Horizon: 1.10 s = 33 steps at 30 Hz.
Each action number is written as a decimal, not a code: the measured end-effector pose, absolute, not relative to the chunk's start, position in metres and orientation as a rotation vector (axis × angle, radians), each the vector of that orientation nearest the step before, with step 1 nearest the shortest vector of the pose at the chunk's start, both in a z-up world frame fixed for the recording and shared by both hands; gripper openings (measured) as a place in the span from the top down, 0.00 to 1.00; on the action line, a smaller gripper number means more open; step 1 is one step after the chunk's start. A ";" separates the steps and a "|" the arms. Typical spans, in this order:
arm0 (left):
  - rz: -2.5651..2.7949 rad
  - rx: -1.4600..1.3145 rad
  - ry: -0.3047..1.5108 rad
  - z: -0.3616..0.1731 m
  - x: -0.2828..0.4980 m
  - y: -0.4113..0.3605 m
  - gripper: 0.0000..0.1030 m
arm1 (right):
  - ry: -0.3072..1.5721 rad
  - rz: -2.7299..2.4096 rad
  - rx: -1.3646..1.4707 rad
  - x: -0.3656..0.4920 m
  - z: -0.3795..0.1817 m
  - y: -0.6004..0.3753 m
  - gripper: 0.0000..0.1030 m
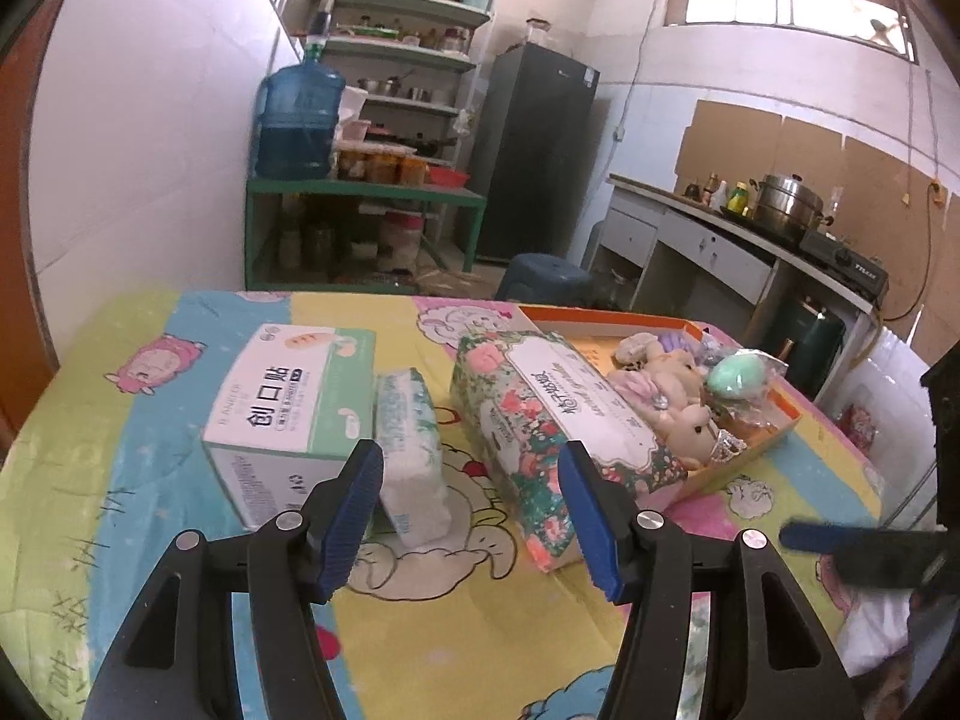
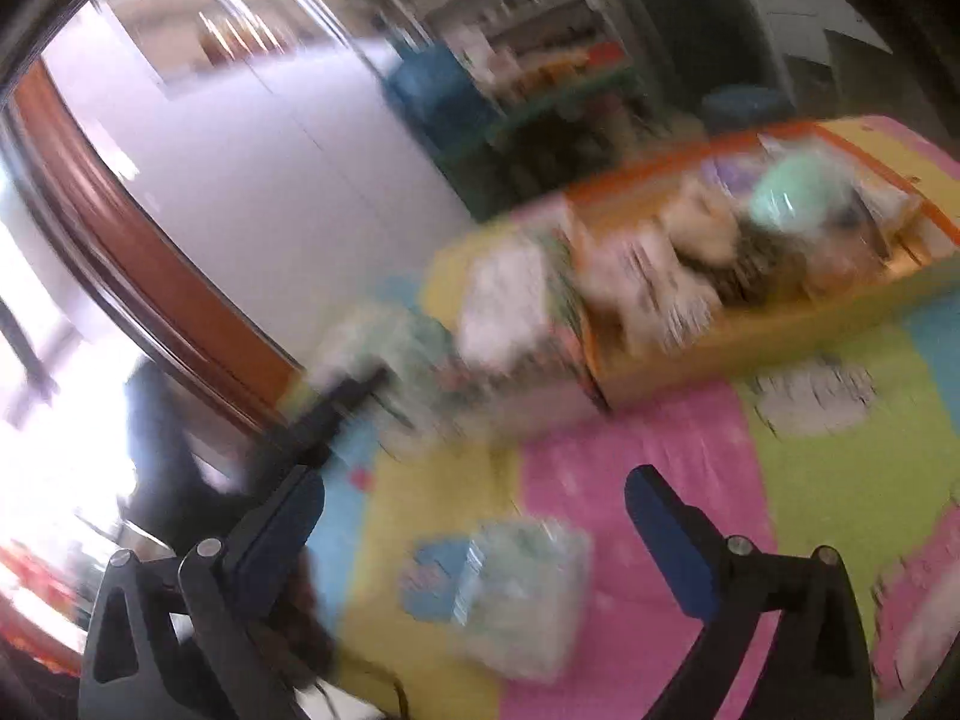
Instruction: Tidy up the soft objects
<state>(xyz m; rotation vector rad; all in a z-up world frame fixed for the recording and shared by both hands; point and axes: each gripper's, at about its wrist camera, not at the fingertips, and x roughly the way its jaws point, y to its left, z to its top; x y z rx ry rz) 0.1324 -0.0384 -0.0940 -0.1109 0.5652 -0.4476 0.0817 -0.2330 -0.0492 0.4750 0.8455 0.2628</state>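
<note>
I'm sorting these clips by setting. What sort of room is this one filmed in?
Most likely a home kitchen. Behind the cloth-covered table stand a dark fridge, open shelves of pots and jars, and a counter with a steel steamer pot beside a gas stove.

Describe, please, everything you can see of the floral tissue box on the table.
The floral tissue box is a long cardboard carton printed with pink and green flowers, with a white label panel bearing dark lettering along its top. It looks intact and lies flat, angled across the cartoon-patterned tablecloth. Its far long side sits against the orange tray of plush toys; a white tissue pack stands apart on its other side. Nothing grips it.
</note>
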 end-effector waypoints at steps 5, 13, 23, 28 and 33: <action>-0.412 -0.153 0.540 -0.094 0.122 -0.009 0.40 | 1.029 0.157 0.421 0.084 -0.076 -0.207 0.01; -0.361 -0.236 0.493 -0.086 0.115 0.037 0.41 | 1.117 -0.037 0.193 0.090 -0.092 -0.167 0.17; -0.362 -0.266 0.483 -0.086 0.109 0.059 0.41 | 1.073 -0.111 0.059 0.066 -0.100 -0.140 0.24; -0.376 -0.248 0.496 -0.086 0.108 0.051 0.41 | 1.023 -0.088 0.082 0.055 -0.094 -0.146 0.54; -0.388 -0.213 0.507 -0.082 0.109 0.038 0.41 | 1.008 -0.062 0.110 0.049 -0.092 -0.150 0.56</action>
